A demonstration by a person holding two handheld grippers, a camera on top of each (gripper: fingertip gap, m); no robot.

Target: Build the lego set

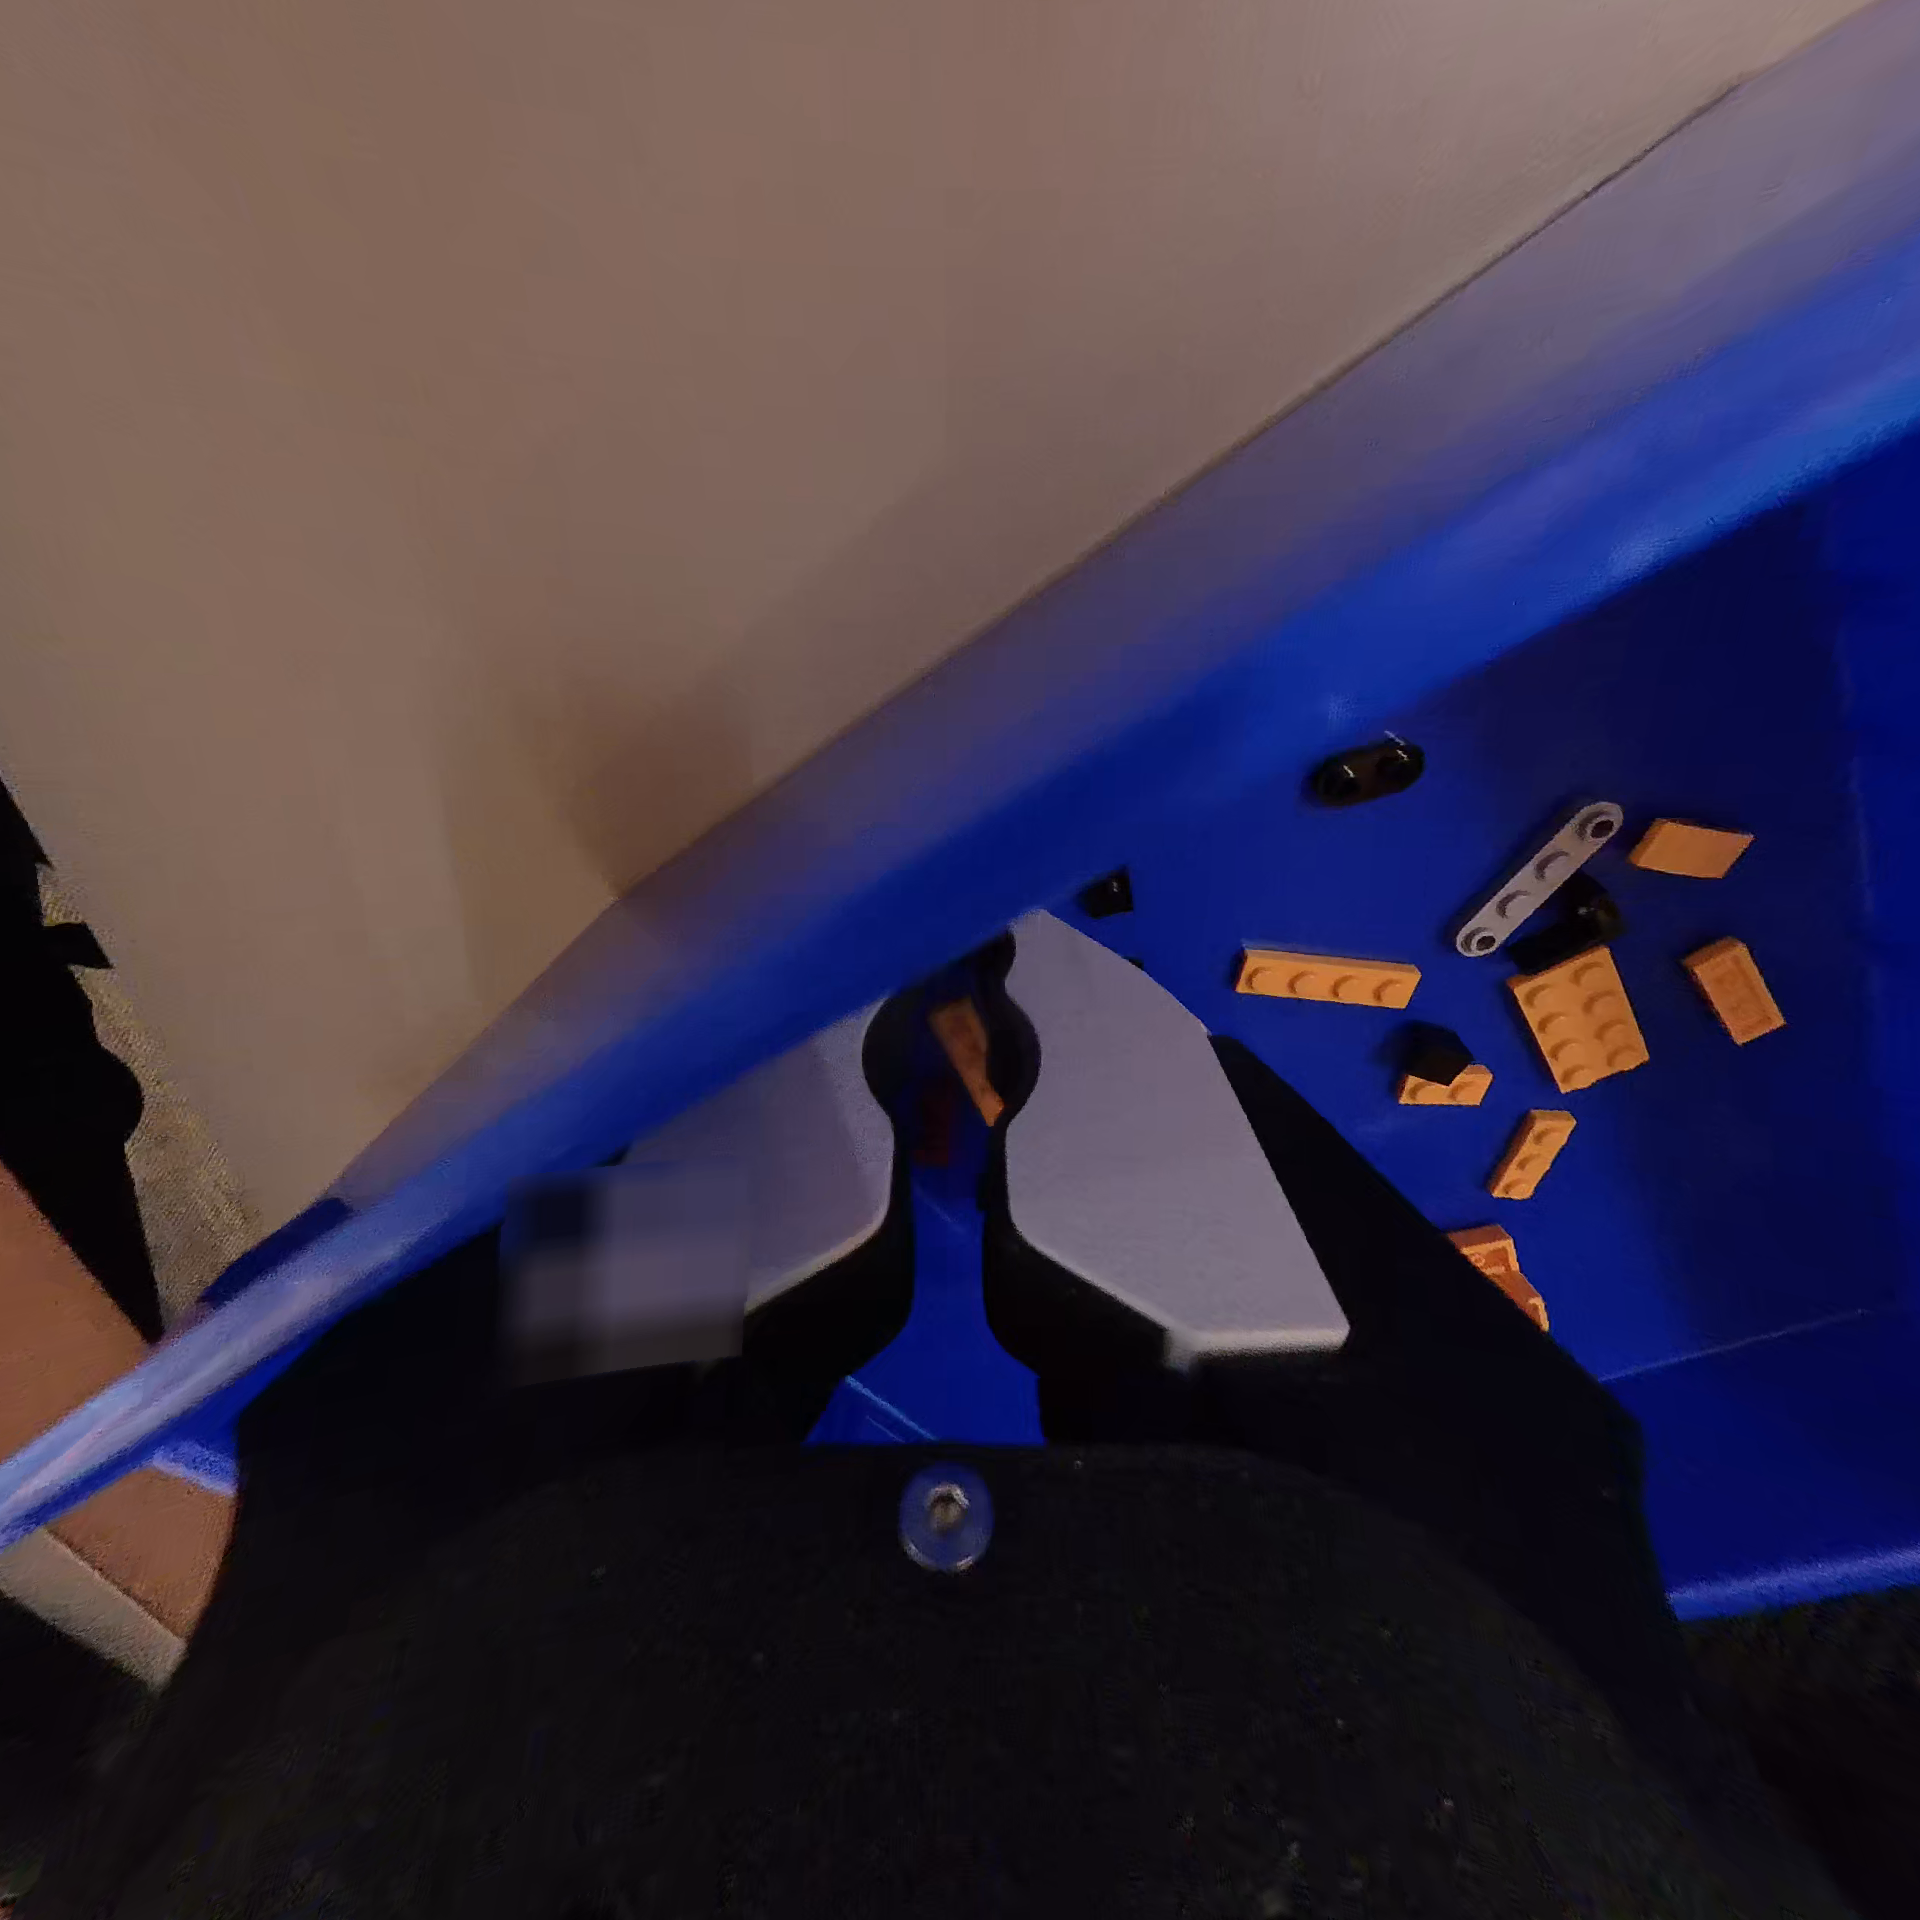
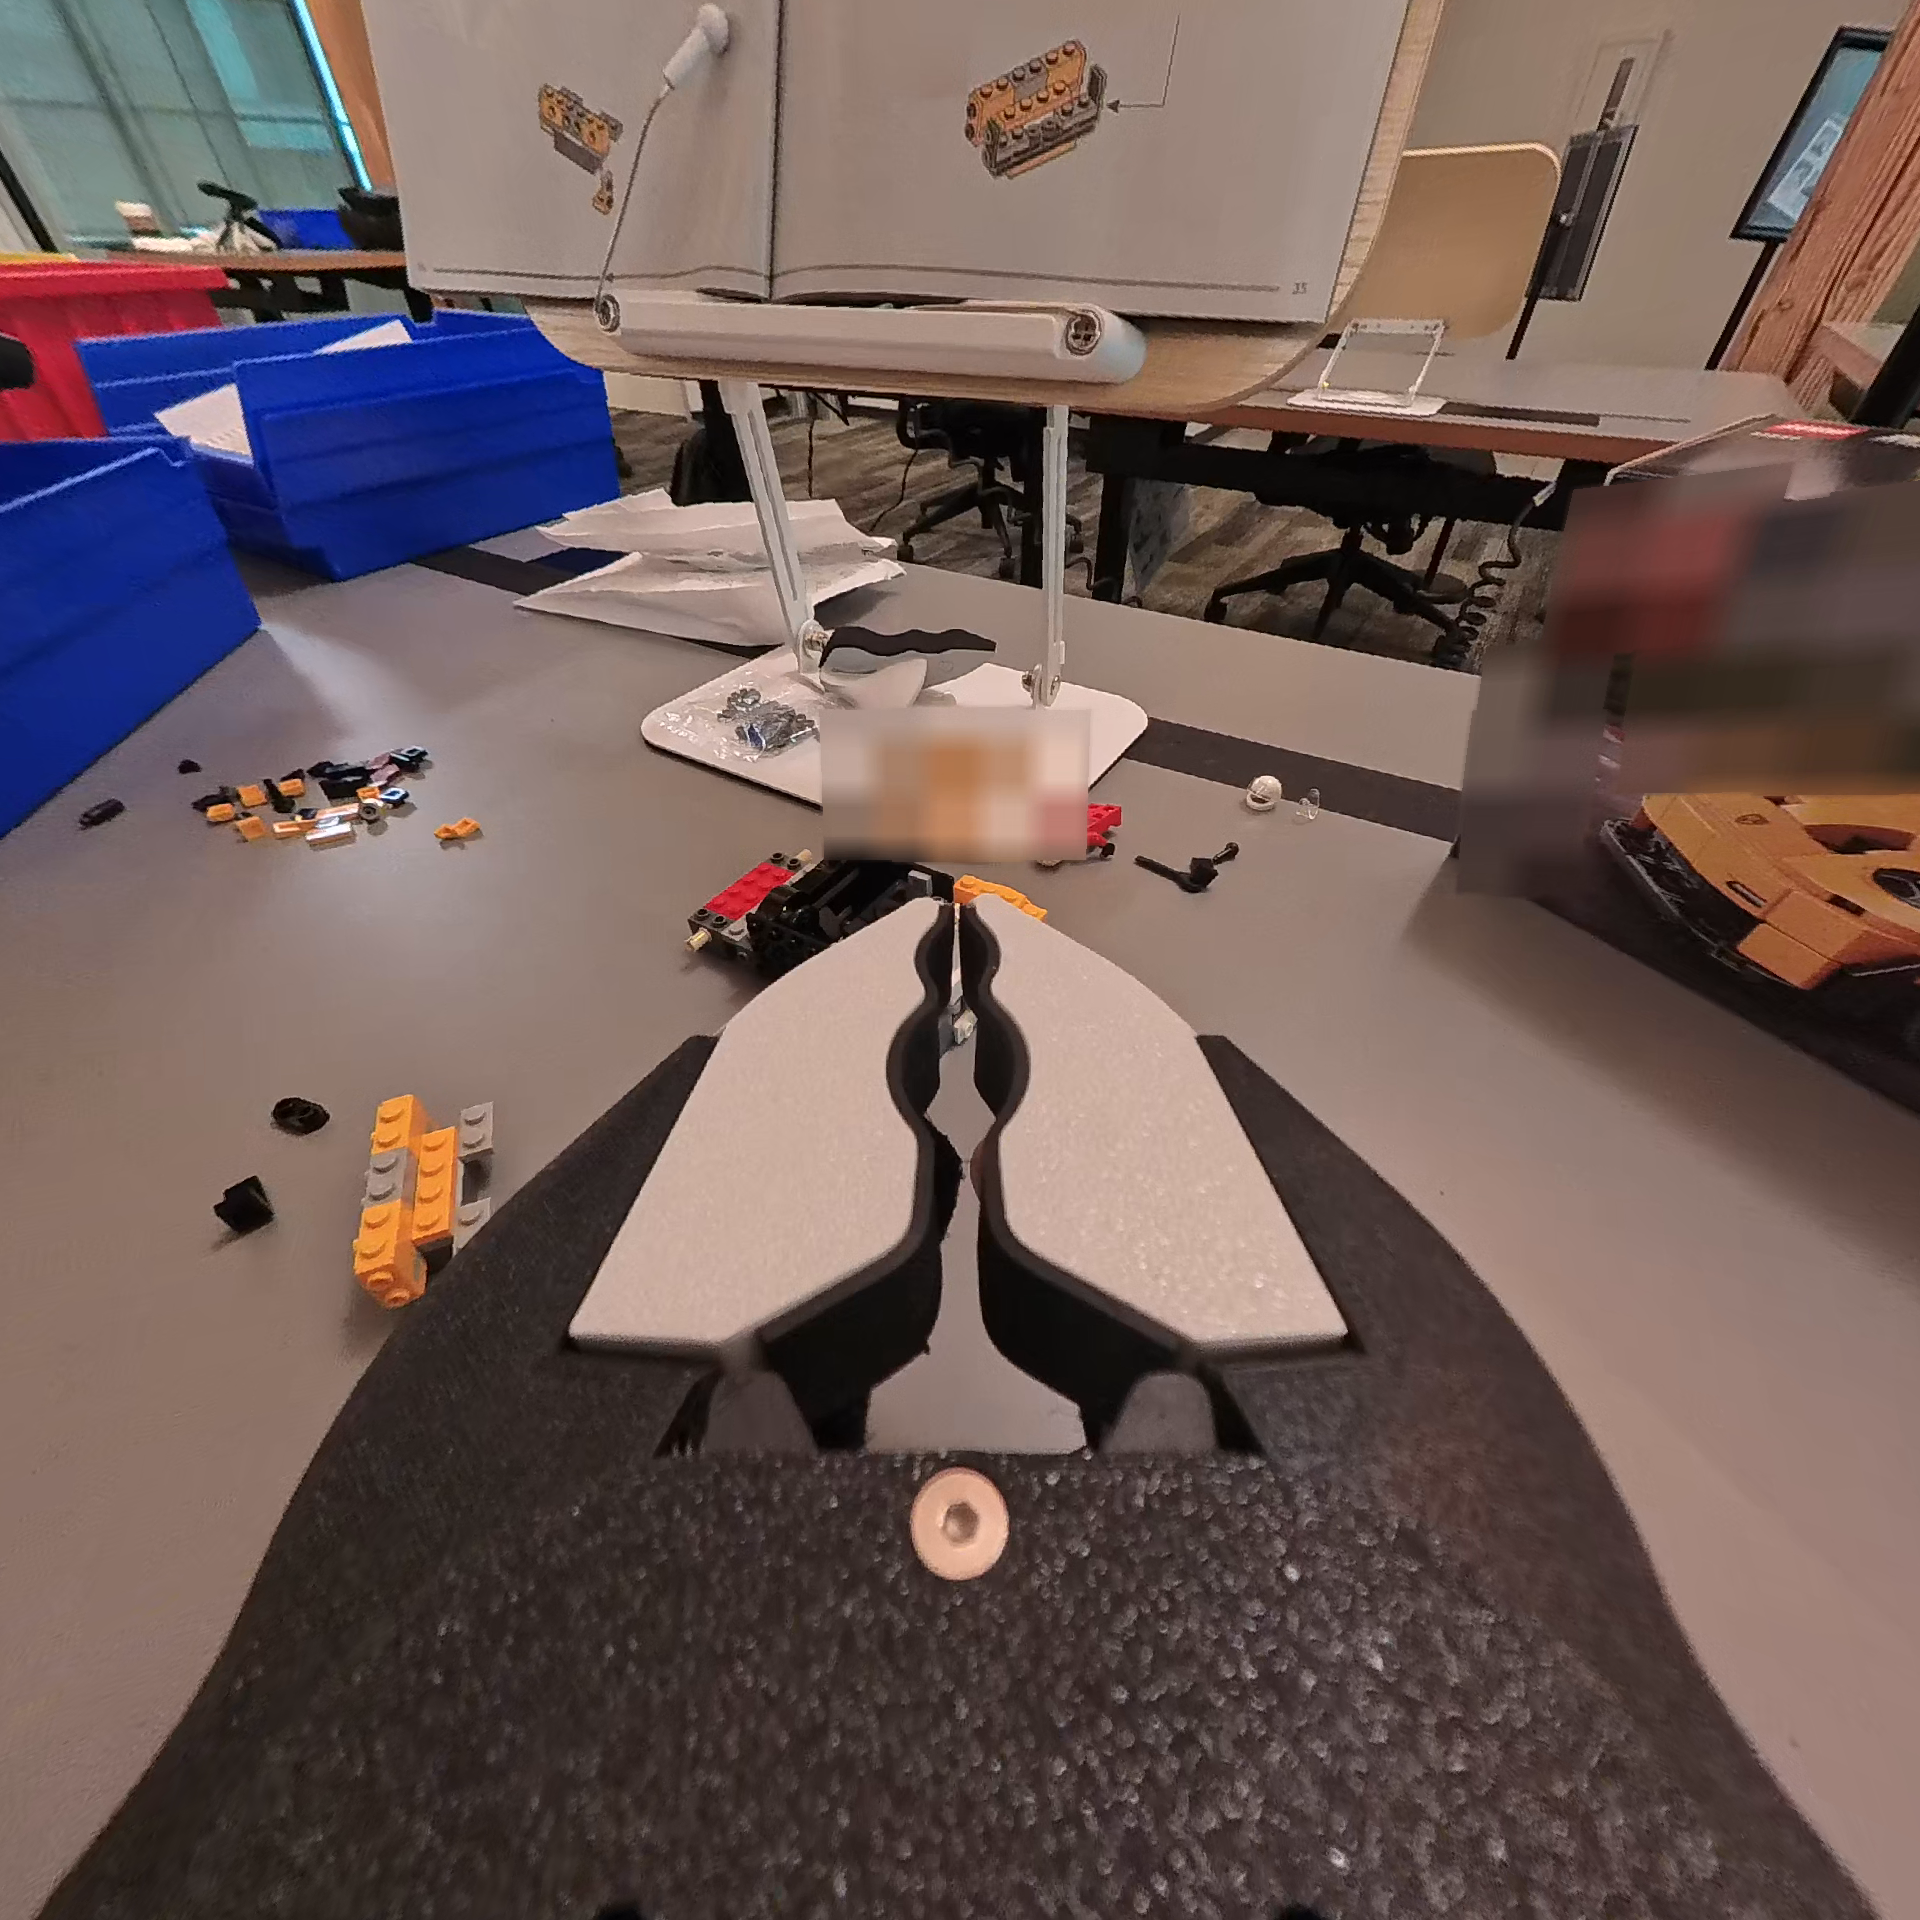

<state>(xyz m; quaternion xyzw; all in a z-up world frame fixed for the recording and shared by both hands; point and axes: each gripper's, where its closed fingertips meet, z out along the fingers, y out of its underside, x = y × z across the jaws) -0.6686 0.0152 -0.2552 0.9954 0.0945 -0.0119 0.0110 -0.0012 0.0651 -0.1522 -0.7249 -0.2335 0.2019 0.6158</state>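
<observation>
Gripping orange plate (image 1: 966, 1060) lengthwise (jaws closed), left gripper (image 1: 961, 997).

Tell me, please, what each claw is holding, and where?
Left claw pinches an orange plate across its flat faces, near the tips; right claw grips a small grey piece mid-finger.

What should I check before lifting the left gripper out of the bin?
1. Left gripper shut on an orange piece: ok.
2. Piece held square between the fingers: not ok, it sits tilted.
3. Blue bin wall clear of the fingers: cannot tell, it is close.
4. Right gripper holds a small grey piece: ok.
5. Black and red assembly on the table: ok.
</observation>
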